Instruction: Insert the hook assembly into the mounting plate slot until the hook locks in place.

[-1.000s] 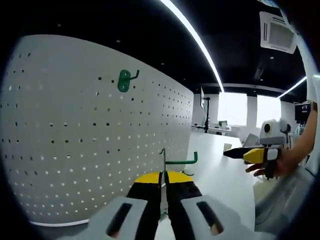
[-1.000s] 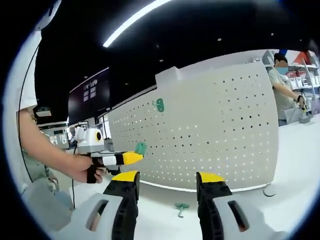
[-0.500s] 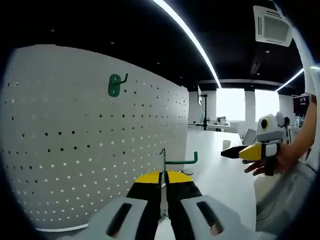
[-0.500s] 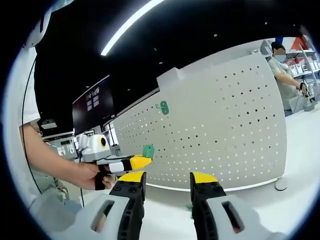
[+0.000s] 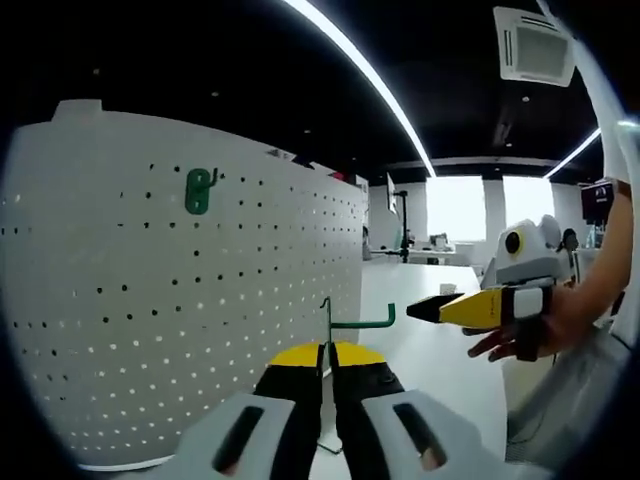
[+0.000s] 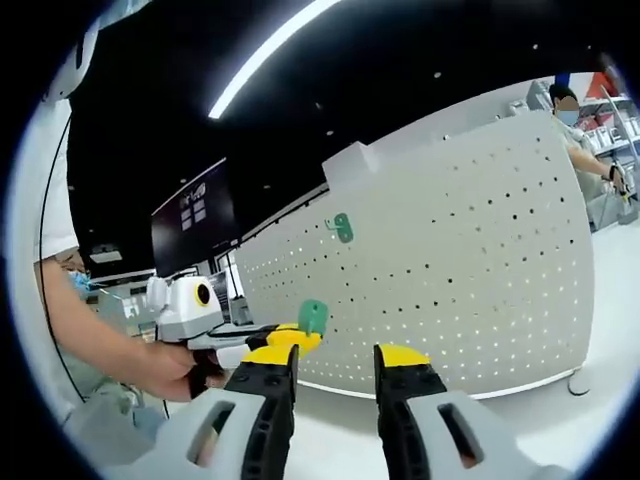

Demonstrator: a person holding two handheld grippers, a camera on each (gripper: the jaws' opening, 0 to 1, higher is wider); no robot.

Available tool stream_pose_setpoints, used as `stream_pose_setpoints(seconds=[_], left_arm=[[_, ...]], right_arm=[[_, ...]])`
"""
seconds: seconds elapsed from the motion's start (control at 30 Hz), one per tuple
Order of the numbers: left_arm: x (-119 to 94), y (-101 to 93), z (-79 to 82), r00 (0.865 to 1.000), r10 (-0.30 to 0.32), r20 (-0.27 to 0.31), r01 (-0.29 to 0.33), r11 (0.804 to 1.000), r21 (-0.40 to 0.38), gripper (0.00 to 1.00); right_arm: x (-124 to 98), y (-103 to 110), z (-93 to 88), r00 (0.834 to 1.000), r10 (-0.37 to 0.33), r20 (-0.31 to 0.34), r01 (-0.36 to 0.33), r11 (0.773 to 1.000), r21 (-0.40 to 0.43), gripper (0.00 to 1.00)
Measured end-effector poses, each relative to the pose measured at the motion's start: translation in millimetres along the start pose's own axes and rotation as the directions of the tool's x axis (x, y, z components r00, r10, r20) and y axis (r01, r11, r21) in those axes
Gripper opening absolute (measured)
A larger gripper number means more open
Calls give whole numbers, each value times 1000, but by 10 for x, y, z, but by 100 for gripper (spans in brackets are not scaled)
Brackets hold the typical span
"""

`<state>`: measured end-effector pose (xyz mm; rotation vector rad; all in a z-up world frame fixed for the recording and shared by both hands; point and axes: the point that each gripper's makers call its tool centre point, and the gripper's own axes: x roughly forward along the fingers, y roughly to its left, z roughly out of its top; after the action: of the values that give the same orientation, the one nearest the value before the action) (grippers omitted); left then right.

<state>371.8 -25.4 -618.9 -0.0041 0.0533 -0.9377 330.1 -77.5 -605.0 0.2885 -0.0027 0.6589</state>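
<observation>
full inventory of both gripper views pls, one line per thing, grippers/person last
Pegboard: 1, white with rows of holes, standing upright on the table.
Mounted hook: 1, green, fixed high on the pegboard.
Held hook: 1, green, thin stem and arm rising from the left gripper's shut jaws; its green plate shows in the right gripper view.
Table: 1, white, under and beside the pegboard.
Ceiling light strip: 1, white, on the dark ceiling.
Wall screen: 1, dark, behind the pegboard.
Other person: 1, at the far right past the pegboard.
Left gripper: yellow and black, shut on the held hook.
Right gripper: yellow and black, open, holding nothing.
Person's hand: on the right gripper's handle.
</observation>
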Motion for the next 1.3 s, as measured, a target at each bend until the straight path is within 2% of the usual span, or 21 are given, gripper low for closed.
stream_pose_setpoints(seconds=[0.23,0.53,0.73,0.93,1.3], left_arm=[[56,-119,73,1000,-14,19,14,1000,-1,2],[67,-167,127,999,-3,42,3,1000,-18,2],[70,-222,155,999,-8,50,9,1000,-19,2],[79,-276,182,998,-13,59,14,1000,-20,2],[79,-281,193,998,-3,66,5,1000,-27,2]], right_arm=[[99,52,69,1000,18,16,-18,1000,-2,24],[216,115,163,997,44,56,-45,999,24,16],[299,169,171,997,55,51,-57,998,23,10],[328,166,164,998,49,43,-50,999,10,3],[340,156,154,999,26,43,-26,1000,-1,2]])
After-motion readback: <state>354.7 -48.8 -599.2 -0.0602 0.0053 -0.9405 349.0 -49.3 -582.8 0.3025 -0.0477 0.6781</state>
